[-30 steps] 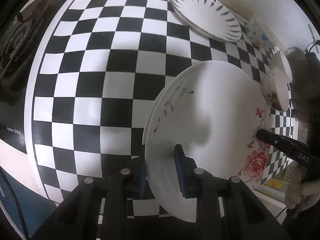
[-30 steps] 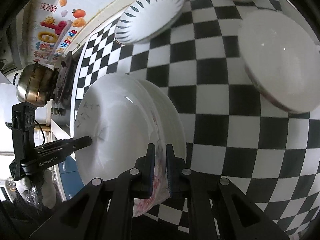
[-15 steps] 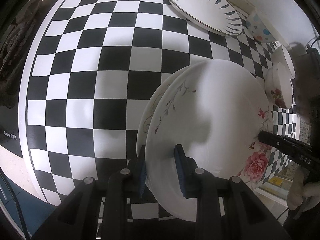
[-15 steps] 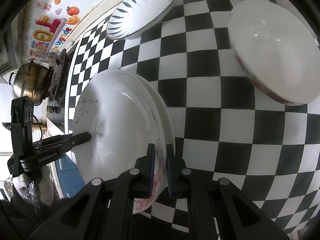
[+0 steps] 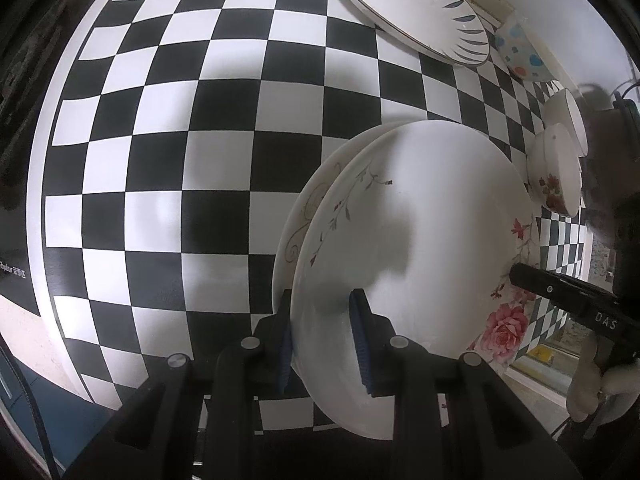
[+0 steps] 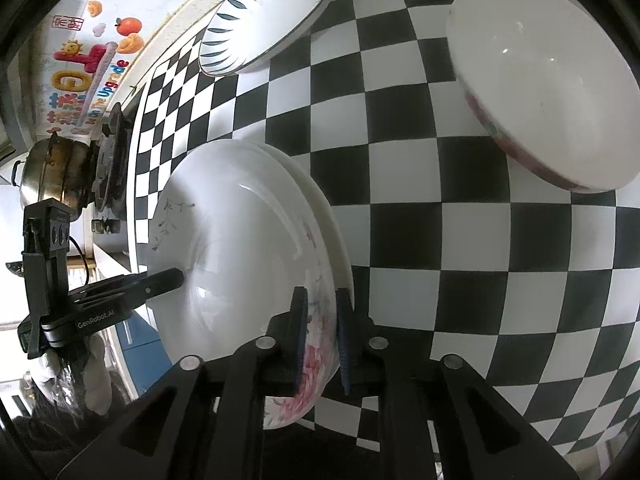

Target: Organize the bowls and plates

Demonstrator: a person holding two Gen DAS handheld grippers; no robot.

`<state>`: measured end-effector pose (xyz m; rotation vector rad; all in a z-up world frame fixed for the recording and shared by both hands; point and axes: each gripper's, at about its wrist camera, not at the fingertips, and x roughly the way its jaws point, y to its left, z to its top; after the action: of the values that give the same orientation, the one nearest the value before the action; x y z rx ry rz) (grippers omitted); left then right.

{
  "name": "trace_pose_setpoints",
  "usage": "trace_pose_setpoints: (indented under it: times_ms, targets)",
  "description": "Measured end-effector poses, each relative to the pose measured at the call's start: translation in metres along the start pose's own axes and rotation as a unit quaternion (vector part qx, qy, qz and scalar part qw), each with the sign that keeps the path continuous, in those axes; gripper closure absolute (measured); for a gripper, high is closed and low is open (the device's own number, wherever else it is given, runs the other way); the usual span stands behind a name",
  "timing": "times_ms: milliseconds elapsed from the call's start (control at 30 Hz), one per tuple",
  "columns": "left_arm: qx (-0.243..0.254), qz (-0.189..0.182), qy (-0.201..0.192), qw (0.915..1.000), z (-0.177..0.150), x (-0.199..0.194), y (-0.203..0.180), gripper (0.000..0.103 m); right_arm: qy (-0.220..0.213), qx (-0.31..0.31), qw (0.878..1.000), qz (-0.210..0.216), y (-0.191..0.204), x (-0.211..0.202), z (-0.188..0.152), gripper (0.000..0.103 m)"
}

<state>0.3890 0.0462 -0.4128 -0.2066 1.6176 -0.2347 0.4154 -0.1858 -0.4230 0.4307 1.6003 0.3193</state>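
- Left gripper (image 5: pixel 322 344): jaws clamped on the near rim of the flowered plate (image 5: pixel 412 248), one blue pad on each face.
- Right gripper (image 6: pixel 322 338): jaws opening, straddling the opposite rim of the same plate (image 6: pixel 240 272) at the pink rose print; left pad against the inner face, right pad standing off with a narrow gap showing.
- Flowered plate: tilted, sitting on top of a second plate (image 5: pixel 298 216), white with a thin scroll pattern, whose edge peeks out behind it on the checkered surface (image 5: pixel 160 160).
- From the left wrist view: right gripper (image 5: pixel 520 274) reaching in at the far rim, with a pale gloved hand (image 5: pixel 588 384) below it.
- From the right wrist view: left gripper (image 6: pixel 176 278) touching the far rim, gloved hand (image 6: pixel 92 364) behind it.
- Further out on the checkered surface: a large plate with dark leaf marks around its rim (image 5: pixel 412 12), near the back wall.
- Just beside it, a small bowl with coloured spots (image 5: pixel 520 56).
- Well to the right of the held plate: a white bowl with a red flower on its side (image 5: pixel 554 176), another white bowl (image 5: pixel 568 118) close behind it.
- At the left edge of the right wrist view: a metal pot (image 6: pixel 52 176) on a stove burner, colourful stickers (image 6: pixel 88 68) on the wall above.
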Motion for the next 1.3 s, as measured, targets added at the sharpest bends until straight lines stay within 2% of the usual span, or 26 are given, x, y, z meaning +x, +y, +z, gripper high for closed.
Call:
trace_pose_setpoints:
  times_ms: [67, 467, 633, 833, 933, 1033, 1167, 1300]
  targets:
    - [-0.003, -0.004, 0.006, 1.0, 0.001, 0.0, 0.002, 0.079, 0.009, 0.001, 1.0, -0.003, 0.003, 0.002, 0.001, 0.079]
    - [-0.013, -0.015, 0.039, 0.999, 0.006, 0.003, 0.002, 0.079, 0.063, 0.033, 0.997, -0.03, 0.007, 0.007, 0.007, 0.079]
    - [-0.028, -0.025, 0.046, 0.9982, 0.008, 0.004, 0.006, 0.079, 0.083, 0.06, 0.995, -0.01, -0.002, 0.007, 0.009, 0.079]
    - [-0.033, -0.017, 0.065, 0.9972, 0.011, 0.005, 0.003, 0.079, 0.098, 0.078, 0.992, 0.001, -0.007, 0.007, 0.008, 0.079]
    - [-0.02, -0.002, 0.077, 0.9968, 0.013, 0.007, -0.002, 0.079, 0.106, 0.083, 0.991, -0.005, -0.007, 0.007, 0.007, 0.079]
    - [0.0, 0.021, 0.075, 0.997, 0.013, 0.005, -0.011, 0.079, 0.117, 0.084, 0.989, -0.036, -0.006, 0.007, 0.005, 0.078]
    - [0.021, 0.051, 0.062, 0.9966, 0.013, 0.002, -0.022, 0.079, 0.116, 0.082, 0.99, -0.027, -0.004, 0.007, 0.005, 0.077]
    - [0.027, 0.067, 0.056, 0.9958, 0.011, 0.0, -0.026, 0.079, 0.114, 0.071, 0.99, -0.039, 0.0, 0.01, 0.006, 0.077]
